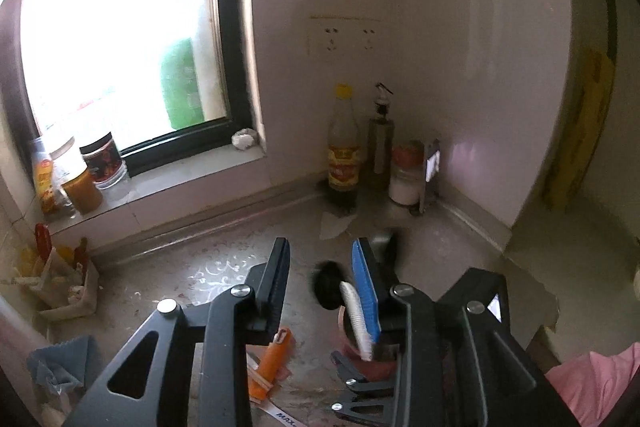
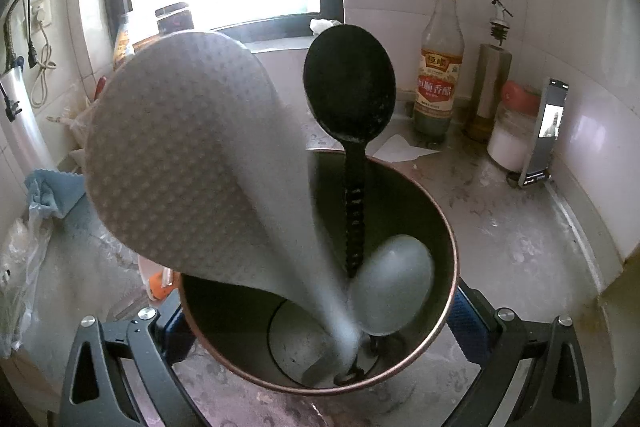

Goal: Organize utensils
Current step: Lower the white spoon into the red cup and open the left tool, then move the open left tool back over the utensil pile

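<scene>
A round holder cup (image 2: 436,211) with a copper rim and dark inside stands on the counter, and my right gripper (image 2: 322,311) is shut on it, a blue pad on each side. In the cup stand a white dimpled rice paddle (image 2: 180,163), a black spoon (image 2: 350,83) and a pale spoon (image 2: 394,283). In the left wrist view my left gripper (image 1: 320,247) is open above the cup (image 1: 360,351). The paddle (image 1: 356,319), seen edge-on, lies against the right blue pad (image 1: 364,283); the left finger is well apart from it. The black spoon (image 1: 328,283) sits between the fingers.
A vinegar bottle (image 2: 438,67), an oil dispenser (image 2: 490,87), a red-lidded jar (image 2: 516,131) and a phone on a stand (image 2: 546,131) fill the back corner. An orange peeler (image 1: 272,359), a blue cloth (image 1: 60,359) and a box of utensils (image 1: 64,283) lie left. Jars (image 1: 80,171) line the sill.
</scene>
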Available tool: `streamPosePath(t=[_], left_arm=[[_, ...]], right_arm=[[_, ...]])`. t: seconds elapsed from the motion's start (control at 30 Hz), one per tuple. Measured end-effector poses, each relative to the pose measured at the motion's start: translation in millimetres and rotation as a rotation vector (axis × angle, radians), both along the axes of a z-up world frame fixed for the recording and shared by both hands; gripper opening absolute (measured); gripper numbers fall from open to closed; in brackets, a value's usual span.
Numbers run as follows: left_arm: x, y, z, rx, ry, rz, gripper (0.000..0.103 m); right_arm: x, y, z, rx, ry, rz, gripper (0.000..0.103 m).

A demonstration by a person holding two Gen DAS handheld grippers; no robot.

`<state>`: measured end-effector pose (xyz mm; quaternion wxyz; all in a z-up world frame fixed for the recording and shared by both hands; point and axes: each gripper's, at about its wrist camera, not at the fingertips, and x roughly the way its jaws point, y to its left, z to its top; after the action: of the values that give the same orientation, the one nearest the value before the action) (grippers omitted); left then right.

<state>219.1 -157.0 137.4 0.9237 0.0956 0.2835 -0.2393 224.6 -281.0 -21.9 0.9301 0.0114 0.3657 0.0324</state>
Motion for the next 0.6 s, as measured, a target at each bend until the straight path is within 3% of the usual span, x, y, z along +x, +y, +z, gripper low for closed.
streamPosePath(t=[0.3, 0.6], left_arm=[[15.0, 48.9, 5.8, -0.065, 0.001, 0.165, 0.052], [31.5, 98.4, -10.3, -0.078, 0.072, 0.364, 0.065]], right_arm=[[1.4, 0.8, 0.3, -0.006, 0.001, 0.005, 0.103], [0.3, -0.3, 0.1, -0.005, 0.002, 0.005, 0.103]])
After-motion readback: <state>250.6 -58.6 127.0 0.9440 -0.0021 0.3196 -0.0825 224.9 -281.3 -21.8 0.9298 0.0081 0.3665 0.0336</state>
